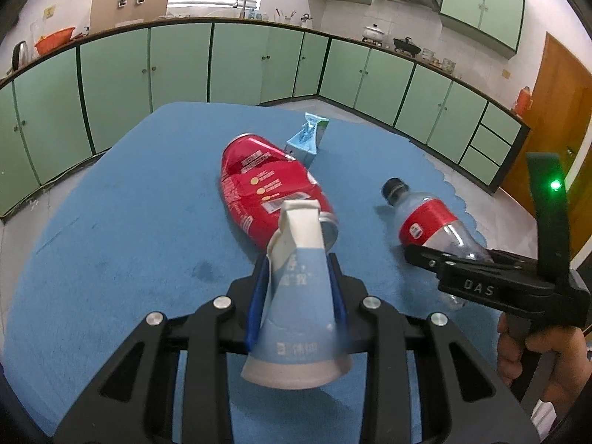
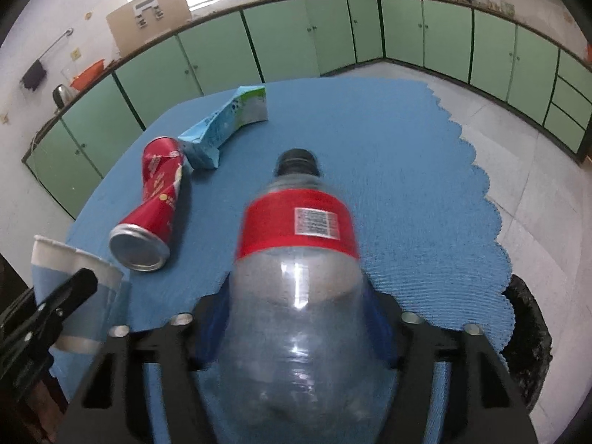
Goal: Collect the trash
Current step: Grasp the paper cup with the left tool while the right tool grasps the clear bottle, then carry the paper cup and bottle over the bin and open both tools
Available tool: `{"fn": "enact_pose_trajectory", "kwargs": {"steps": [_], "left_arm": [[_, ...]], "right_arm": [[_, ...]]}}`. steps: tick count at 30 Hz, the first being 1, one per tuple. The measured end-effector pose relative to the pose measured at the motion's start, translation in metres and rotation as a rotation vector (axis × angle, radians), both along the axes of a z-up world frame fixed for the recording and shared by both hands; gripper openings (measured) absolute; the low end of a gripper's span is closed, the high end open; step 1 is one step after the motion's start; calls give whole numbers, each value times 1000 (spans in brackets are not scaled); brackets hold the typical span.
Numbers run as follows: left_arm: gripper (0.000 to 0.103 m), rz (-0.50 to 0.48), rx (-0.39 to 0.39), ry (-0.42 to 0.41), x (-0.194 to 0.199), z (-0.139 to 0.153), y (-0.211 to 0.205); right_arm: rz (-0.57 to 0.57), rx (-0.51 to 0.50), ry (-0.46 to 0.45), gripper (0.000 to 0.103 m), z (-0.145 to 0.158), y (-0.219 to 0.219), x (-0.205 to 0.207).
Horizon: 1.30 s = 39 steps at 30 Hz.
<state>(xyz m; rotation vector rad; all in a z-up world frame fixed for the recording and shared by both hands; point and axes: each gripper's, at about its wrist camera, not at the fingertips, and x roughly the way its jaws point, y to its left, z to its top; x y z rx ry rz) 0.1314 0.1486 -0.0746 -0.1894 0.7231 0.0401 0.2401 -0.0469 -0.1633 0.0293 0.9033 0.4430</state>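
Note:
My left gripper [image 1: 298, 288] is shut on a squashed blue-and-white paper cup [image 1: 296, 296], whose flattened rim points toward the table. The same cup [image 2: 74, 296] shows at the lower left of the right wrist view. My right gripper [image 2: 296, 325] is shut on the lower body of a clear plastic bottle [image 2: 296, 259] with a red label and black cap; that bottle [image 1: 429, 222] also appears in the left wrist view, held by the right gripper [image 1: 436, 259]. A dented red can [image 1: 266, 188] lies on the blue cloth [image 1: 129, 222], with a crumpled light-blue carton [image 1: 307, 137] just beyond it.
The round table's blue cloth [image 2: 425, 185] has a scalloped edge on the right, with grey tiled floor beyond. A dark round bin [image 2: 529, 344] sits low at the right of the table. Green kitchen cabinets [image 1: 177, 63] ring the room. A hand [image 1: 536, 351] grips the right tool.

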Motion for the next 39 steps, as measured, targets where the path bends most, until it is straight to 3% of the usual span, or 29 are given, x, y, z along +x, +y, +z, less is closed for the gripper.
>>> {"fn": "enact_pose_trajectory", "kwargs": {"steps": [12,23,39], "left_arm": [[30,-98,-19,-55,3,20,-41],[29,-266,-39,-132,21,37,-134],[30,-471,-22,-146,32,15,-269]], "right_arm": [[-13,23,-81,60,36,-40,-24],[-224,40,-171,60,68,-152,-58],[-419,0,-186,60,61,-259,-94]]}}
